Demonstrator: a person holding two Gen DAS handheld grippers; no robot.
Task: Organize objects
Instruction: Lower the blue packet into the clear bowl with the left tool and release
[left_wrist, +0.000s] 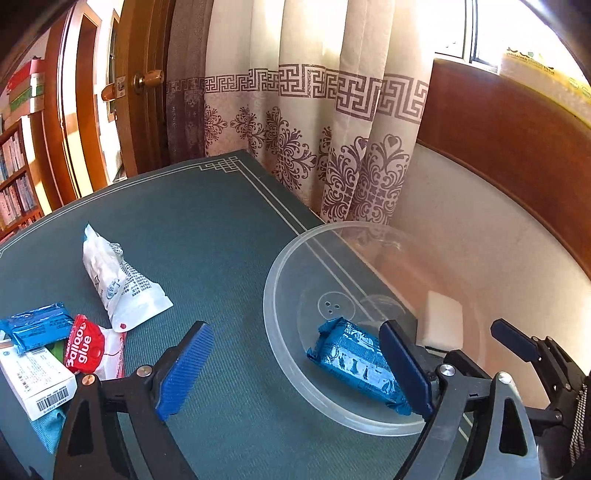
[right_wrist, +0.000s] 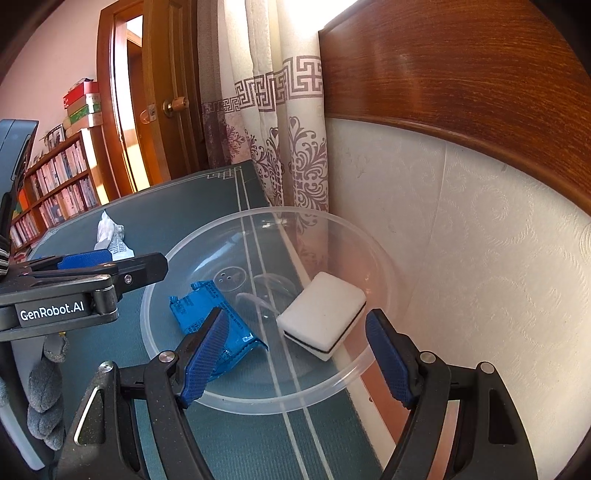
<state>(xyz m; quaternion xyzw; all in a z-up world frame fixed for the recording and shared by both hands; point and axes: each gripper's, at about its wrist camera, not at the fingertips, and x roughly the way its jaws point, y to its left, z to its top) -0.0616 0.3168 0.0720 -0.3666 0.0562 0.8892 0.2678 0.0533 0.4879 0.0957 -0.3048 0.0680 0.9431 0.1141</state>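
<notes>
So two things are in the clear bowl (left_wrist: 369, 430) so far: a blue packet (left_wrist: 354, 363) and the white sponge block (right_wrist: 321, 314). Both my tongs, left gripper (left_wrist: 295, 369) and right gripper (right_wrist: 295, 362), are wide apart, holding nothing. Left on the green table (left_wrist: 207, 229): white pouch (left_wrist: 118, 280), balloon glue (left_wrist: 83, 349), another blue packet (left_wrist: 37, 326), a box (left_wrist: 33, 380). Nothing's in the way.

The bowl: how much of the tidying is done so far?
Done: a blue packet and a white sponge lie in the bowl. In hand: nothing, both sets of fingers are open. Left: the white bag, another blue packet, the glue and a box.
</notes>
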